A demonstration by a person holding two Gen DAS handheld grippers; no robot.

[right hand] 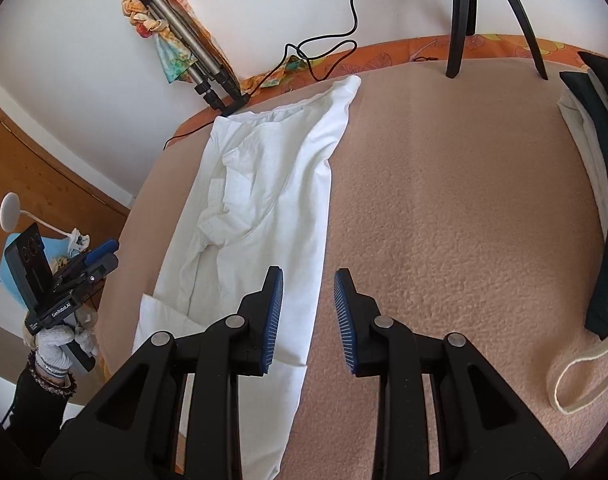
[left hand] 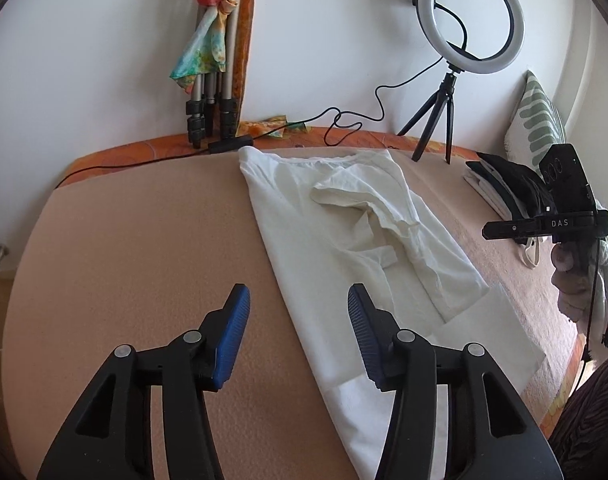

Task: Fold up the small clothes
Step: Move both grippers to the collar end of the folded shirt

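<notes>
A white T-shirt lies lengthwise on the peach blanket, both sides folded inward, sleeves bunched on top. It also shows in the right wrist view. My left gripper is open and empty, hovering above the shirt's near left edge. My right gripper is open and empty above the shirt's right edge near the hem. The right gripper also shows at the right of the left wrist view, the left gripper at the left of the right wrist view.
A ring light on a small tripod stands at the back, its cable running along the blanket edge. A folded tripod with a scarf leans on the wall. Folded dark and white clothes and a cream strap lie right.
</notes>
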